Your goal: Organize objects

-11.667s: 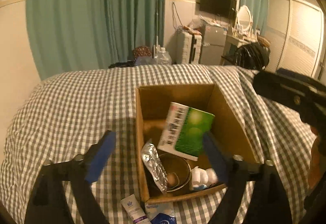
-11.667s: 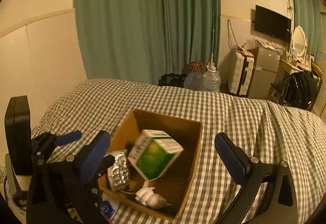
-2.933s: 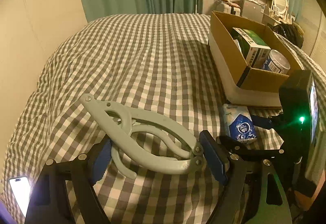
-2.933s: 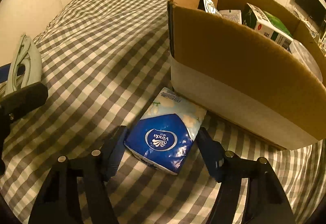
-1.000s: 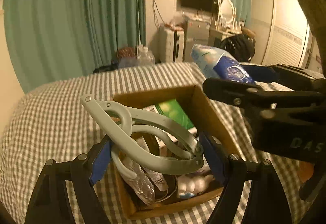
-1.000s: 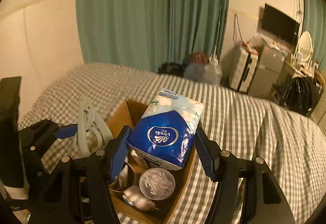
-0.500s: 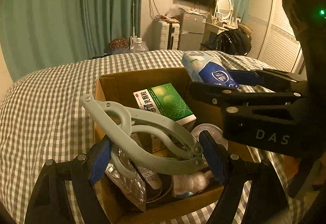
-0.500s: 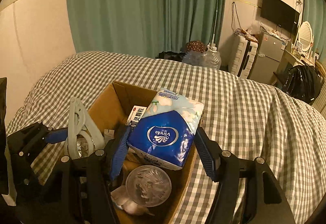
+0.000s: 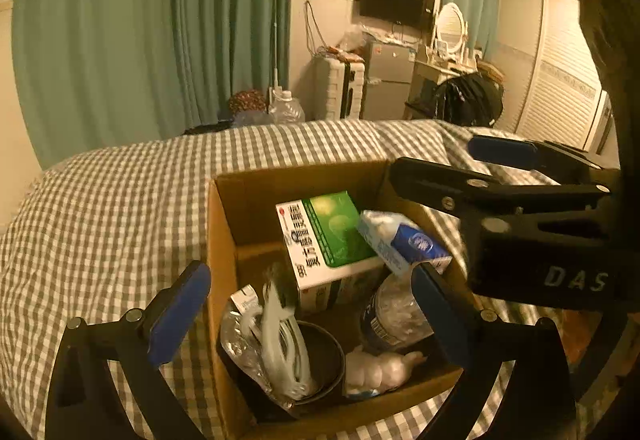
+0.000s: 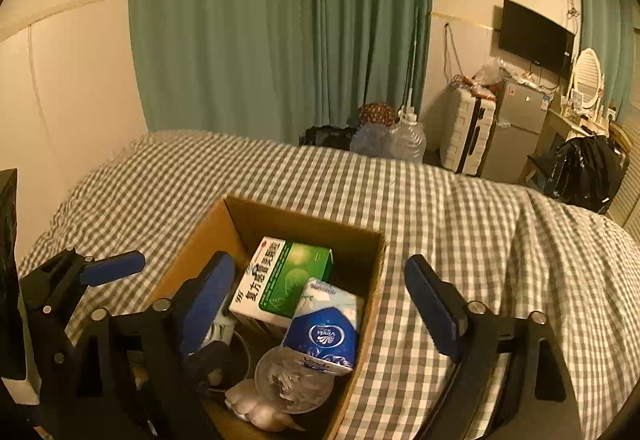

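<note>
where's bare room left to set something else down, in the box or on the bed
The cardboard box is crowded: green carton, tissue pack, pale hanger, clear tub. Its only gap is the far corner behind the green carton. The checked bedspread lies bare left, beyond and right of the box.

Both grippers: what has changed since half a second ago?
Both let go. The left gripper dropped the hanger into the box. The right gripper dropped the tissue pack there, and it leans on the green carton. The box and bed stayed put.
</note>
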A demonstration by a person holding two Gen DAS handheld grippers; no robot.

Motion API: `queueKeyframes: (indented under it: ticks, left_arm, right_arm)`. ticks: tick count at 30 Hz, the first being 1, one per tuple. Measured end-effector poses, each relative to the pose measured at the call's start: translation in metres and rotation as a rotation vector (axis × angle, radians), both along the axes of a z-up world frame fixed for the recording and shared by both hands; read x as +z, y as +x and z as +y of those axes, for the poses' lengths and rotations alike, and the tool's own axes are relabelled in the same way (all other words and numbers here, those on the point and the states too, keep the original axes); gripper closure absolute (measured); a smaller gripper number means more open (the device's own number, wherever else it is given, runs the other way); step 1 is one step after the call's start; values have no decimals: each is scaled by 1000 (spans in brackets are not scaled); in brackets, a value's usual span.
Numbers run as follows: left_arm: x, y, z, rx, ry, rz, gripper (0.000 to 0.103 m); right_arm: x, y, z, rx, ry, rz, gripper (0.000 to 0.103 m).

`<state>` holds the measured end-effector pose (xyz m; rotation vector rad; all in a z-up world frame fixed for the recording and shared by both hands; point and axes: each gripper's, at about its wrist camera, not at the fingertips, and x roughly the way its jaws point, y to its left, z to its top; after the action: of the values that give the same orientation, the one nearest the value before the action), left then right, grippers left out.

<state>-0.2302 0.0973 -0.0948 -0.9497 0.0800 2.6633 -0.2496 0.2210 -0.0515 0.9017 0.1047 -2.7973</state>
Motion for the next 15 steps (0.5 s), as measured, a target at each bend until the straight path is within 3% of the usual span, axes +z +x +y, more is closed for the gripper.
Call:
queueKeyframes:
  ticks: [9, 15]
  left_arm:
    - [62, 38, -14, 59, 8, 158, 0]
    - [101, 67, -35, 117, 53, 251, 0]
  right_arm:
    - [71, 49, 11, -40, -18, 190, 1]
    - [108, 90, 20, -60, -47, 302, 0]
